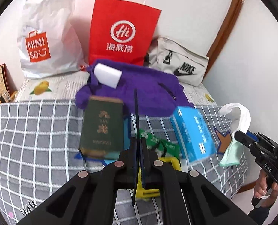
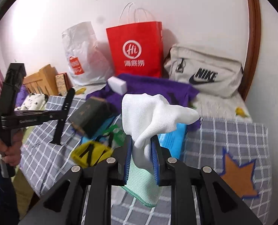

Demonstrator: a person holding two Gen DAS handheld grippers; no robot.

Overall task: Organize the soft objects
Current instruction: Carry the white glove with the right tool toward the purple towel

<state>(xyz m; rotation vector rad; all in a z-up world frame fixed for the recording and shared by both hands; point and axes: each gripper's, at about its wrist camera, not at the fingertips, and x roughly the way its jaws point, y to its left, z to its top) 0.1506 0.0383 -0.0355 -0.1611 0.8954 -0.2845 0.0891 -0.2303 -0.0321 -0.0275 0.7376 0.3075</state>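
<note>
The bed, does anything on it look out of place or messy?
Yes. A green book lies tilted on a jumble of blue, green and yellow items at mid-bed, not flat on the checked blanket. A white block sits loose on the rumpled purple cloth behind it.

Both wrist views look steeply down, sharing the cluttered bed [image 1: 36, 123].
</note>
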